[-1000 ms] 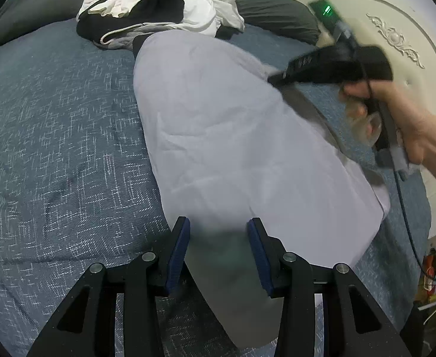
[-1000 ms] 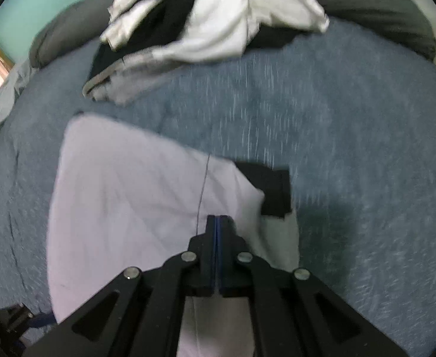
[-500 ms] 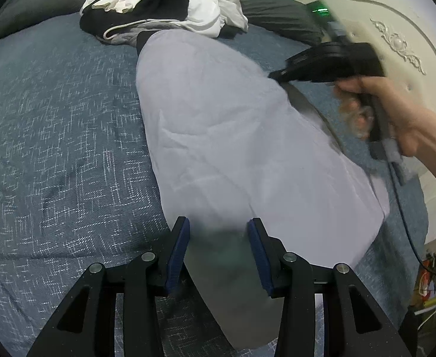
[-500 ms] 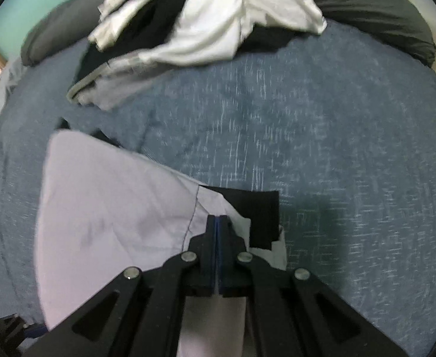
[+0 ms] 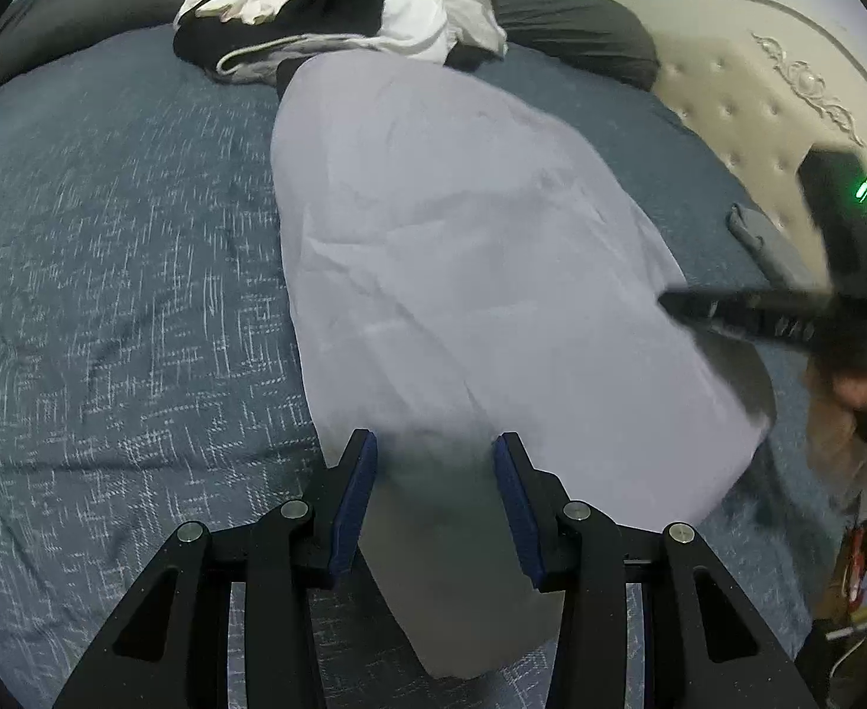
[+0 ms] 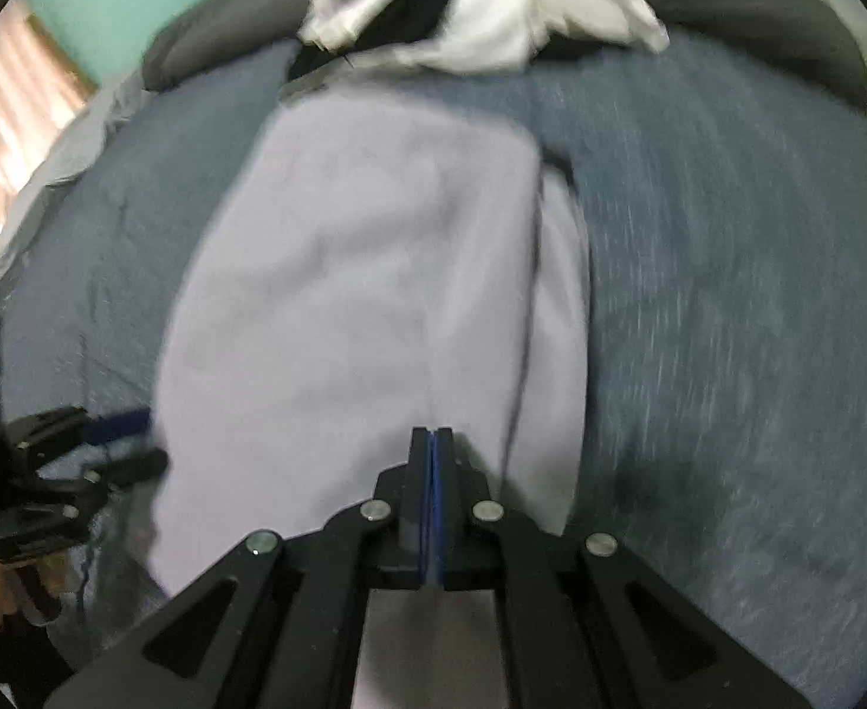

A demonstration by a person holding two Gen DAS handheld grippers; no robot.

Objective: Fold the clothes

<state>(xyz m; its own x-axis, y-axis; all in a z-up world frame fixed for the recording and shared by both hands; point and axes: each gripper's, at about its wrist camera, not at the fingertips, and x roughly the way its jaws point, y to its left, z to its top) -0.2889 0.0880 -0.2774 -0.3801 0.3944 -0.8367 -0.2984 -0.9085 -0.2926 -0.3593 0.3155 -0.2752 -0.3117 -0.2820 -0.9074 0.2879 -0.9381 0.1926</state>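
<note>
A pale lavender garment [image 5: 463, 272] lies flat and lengthwise on the blue bedspread [image 5: 114, 295]. In the right wrist view the garment [image 6: 362, 307] shows a folded-over layer whose edge runs down its right side. My left gripper [image 5: 433, 472] is open and sits low over the garment's near end, one blue pad on each side of the cloth. My right gripper [image 6: 431, 440] is shut and hovers over the garment's near right part, with no cloth seen pinched. In the left wrist view the right gripper [image 5: 746, 313] is blurred at the garment's right edge, held by a hand [image 5: 864, 407].
A heap of white and black clothes [image 5: 338, 6] lies at the far end of the bed against dark grey pillows [image 5: 569, 29]. A cream tufted headboard [image 5: 788, 94] stands on the right, with a grey flat object [image 5: 764, 242] on the bedspread beside it. Open bedspread lies left of the garment.
The right gripper, still shut, has swept from the garment's far right side down to its near right edge. The left gripper has stayed open in place.
</note>
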